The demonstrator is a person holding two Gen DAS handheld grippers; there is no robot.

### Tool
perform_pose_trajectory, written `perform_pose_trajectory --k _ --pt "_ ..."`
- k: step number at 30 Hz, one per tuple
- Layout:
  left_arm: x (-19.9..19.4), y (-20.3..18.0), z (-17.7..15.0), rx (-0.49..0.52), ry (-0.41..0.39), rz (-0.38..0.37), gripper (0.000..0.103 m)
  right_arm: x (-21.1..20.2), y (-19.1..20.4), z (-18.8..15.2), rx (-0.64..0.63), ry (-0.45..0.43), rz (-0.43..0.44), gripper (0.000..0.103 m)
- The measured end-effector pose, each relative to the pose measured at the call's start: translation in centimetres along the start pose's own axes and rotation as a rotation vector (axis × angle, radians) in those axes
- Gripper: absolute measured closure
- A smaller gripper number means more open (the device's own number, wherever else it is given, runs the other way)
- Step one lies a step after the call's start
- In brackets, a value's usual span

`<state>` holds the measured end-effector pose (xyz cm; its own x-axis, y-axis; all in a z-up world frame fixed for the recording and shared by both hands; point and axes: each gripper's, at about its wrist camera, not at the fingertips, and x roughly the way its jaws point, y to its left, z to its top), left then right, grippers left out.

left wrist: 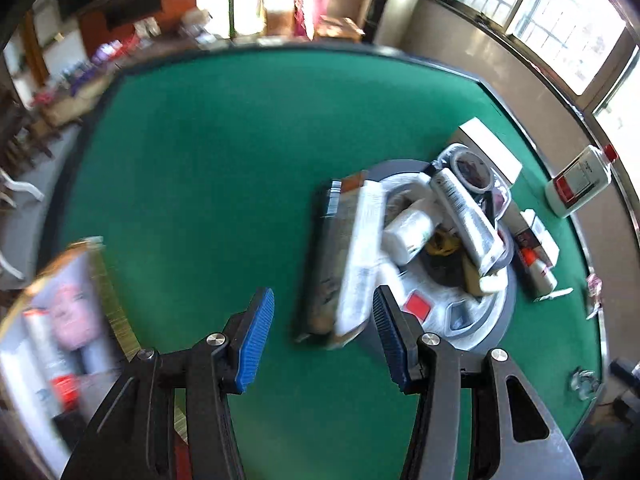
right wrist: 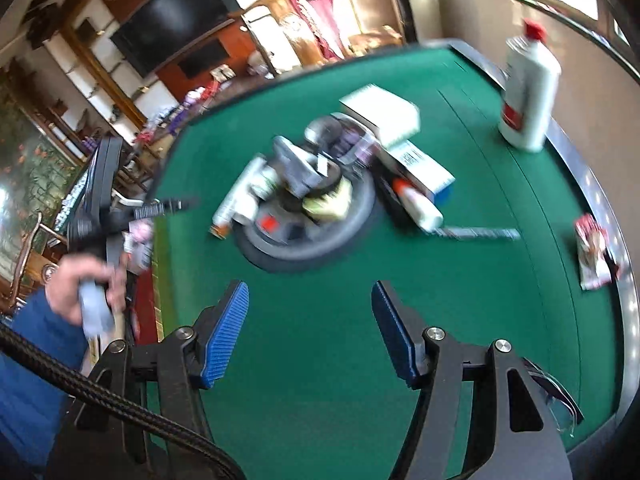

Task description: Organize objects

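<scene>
Both claws hang over the green felt table (left wrist: 192, 184) with nothing in them: the left gripper (left wrist: 324, 338) has its blue ribbed pads (left wrist: 256, 344) moderately apart over bare felt, and the right gripper (right wrist: 310, 330) stands somewhat wider, also empty. The things to sort sit mid-table, piled on a round grey-rimmed tray (left wrist: 502, 312): a long dark flat box with a white strip (left wrist: 340, 256) leaning over its near left edge, a white squat jar (left wrist: 408, 236), a silver-grey squeeze tube (left wrist: 468, 220) lying across the top, and a round clear-lidded tub (left wrist: 472, 168) at the far side. A white rectangular carton (left wrist: 492, 148) lies just behind the tray, a small white bottle with an orange cap (left wrist: 538, 270) lies to its right, and a tall white bottle with a red cap (left wrist: 580, 184) stands well apart near the far right edge. At the near left corner sits a gold-edged printed gift box (left wrist: 60, 312). Both views are smeared, so the hands are likely mid-swing. Risks, as I judge them: the pile is loose and overlapping, so grabbing the tube or the long box could tip neighbours off the tray; a fast approach may clip the tray rim; and the tall bottle could topple off the edge if brushed.
</scene>
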<state>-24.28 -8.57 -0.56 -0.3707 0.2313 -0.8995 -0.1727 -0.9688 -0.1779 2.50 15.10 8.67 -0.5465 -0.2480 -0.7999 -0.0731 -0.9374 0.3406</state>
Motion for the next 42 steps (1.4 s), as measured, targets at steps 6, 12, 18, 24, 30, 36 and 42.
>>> perform_pose_trajectory --k 6,12,18,24,30,36,42 --pt "3.7 -1.5 4.0 0.002 0.007 0.090 0.058 -0.6 -4.9 -1.1 0.042 0.037 -0.029 0.039" --pt "6.7 -1.4 4.7 -0.013 0.037 0.073 0.057 0.2 -7.9 -1.3 0.069 0.073 -0.049 0.039" --pt "5.6 -1.9 1.1 0.016 0.011 0.096 0.054 0.6 -9.1 -1.1 0.076 0.084 -0.038 0.039" --pt "2.5 -5.2 -6.2 0.025 0.044 0.008 0.056 1.1 -8.9 -0.9 0.062 0.091 -0.014 0.039" --pt "-1.6 -7.6 -12.8 -0.022 0.050 -0.194 0.056 0.8 -9.2 -0.8 0.065 0.092 -0.010 0.039" --pt "-2.7 -6.7 -13.9 -0.055 0.069 -0.111 0.056 0.5 -9.3 -1.2 0.071 0.088 -0.010 0.039" --pt "-1.8 -8.8 -13.9 0.012 0.086 -0.040 0.056 0.3 -8.4 -2.1 0.049 0.093 -0.009 0.039"
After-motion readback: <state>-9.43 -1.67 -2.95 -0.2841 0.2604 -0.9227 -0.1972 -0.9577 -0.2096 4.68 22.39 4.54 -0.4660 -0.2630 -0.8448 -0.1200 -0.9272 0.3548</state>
